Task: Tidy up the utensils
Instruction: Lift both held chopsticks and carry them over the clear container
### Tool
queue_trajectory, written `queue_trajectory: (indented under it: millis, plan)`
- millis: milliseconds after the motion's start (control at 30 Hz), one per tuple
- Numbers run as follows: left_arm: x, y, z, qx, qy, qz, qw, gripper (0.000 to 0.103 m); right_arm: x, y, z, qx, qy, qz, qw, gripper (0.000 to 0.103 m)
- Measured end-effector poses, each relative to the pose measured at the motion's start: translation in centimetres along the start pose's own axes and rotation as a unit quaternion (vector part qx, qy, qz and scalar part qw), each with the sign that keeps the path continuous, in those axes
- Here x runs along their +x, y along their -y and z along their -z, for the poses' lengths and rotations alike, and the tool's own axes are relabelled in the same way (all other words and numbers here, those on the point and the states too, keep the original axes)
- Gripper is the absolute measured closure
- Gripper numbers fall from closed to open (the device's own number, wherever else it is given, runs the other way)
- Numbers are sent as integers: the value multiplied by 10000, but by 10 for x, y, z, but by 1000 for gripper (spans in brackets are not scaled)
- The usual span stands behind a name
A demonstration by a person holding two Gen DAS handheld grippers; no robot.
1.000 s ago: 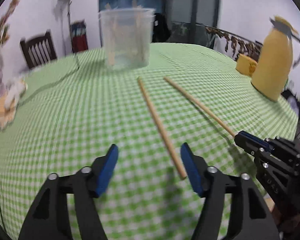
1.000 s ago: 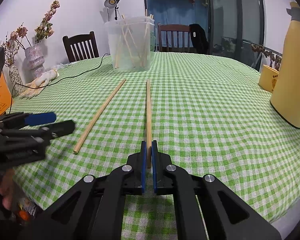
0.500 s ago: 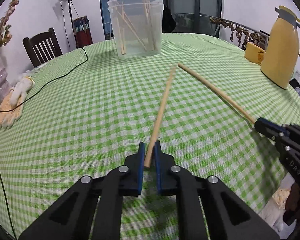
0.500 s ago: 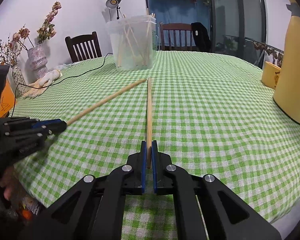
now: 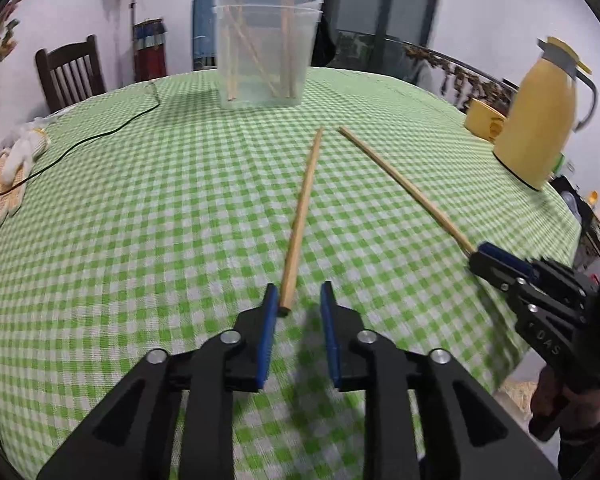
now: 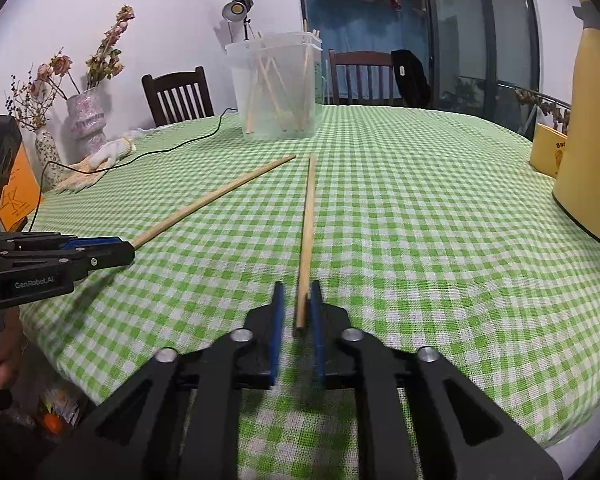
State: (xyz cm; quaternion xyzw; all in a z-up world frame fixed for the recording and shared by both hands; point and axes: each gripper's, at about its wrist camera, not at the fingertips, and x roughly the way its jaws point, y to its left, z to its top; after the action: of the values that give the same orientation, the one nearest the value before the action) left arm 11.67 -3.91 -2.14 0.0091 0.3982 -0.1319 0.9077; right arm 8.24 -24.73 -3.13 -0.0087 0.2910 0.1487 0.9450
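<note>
- Wooden chopsticks lie on the green checked tablecloth (image 5: 140, 208), short of the clear plastic tub (image 5: 266, 50) — left chopstick (image 5: 300, 216), right chopstick (image 6: 306, 236).
- Left gripper (image 5: 298, 300) and right gripper (image 6: 296, 300): jaws have just been opening, each chopstick's near end lying loose between them.
- Re-gripping is judged next — then carrying to the tub.

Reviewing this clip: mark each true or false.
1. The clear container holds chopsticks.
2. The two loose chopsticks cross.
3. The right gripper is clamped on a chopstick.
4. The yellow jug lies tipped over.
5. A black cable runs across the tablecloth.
1. True: several stand in the clear container.
2. False: the left chopstick and right chopstick lie apart, with their far tips close.
3. False: the right gripper jaws have just been opening. The right chopstick sits between them, unclamped.
4. False: the yellow jug stands upright.
5. True: the black cable lies on the tablecloth.
</note>
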Motion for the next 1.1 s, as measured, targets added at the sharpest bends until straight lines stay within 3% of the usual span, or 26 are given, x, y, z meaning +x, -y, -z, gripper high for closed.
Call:
queue_trajectory:
  millis: [33,133,267,400,433,500,533,600,767,1100]
  plan:
    - [0,2,1,90,1,-25,10000,80,0,-1,0,-40,2,69,10000,69]
    - [-1,6,4,174,5,-36,9998,80,-2,-2,3,-108,18,108,9999,69]
    - [1,-3,1,-33,7,209,9998,80,-3,0,4,-94,25,77,9999,70]
    - [5,-5,-4,-22,17,165,9999,80,-4,1,5,-130,11,157,9998,80]
    - [6,-3,-4,5,24,134,9999,83,-5,2,5,-126,10,187,9997,86]
    - [8,-1,-5,41,9,21,10000,100,-6,2,6,-148,1,155,9998,93]
    - [8,-2,-5,-10,-9,35,10000,100,-6,2,6,-165,-5,146,9998,98]
    - [6,-4,-7,-119,-53,16,9999,100,-7,1,6,-194,4,159,9997,98]
    - [-24,-7,-13,-128,284,-8,9995,100,-15,-5,-5,-277,85,133,9995,99]
    - [-111,-18,-52,-109,1281,-66,9917,100,-55,-20,-68,-672,718,42,9951,99]
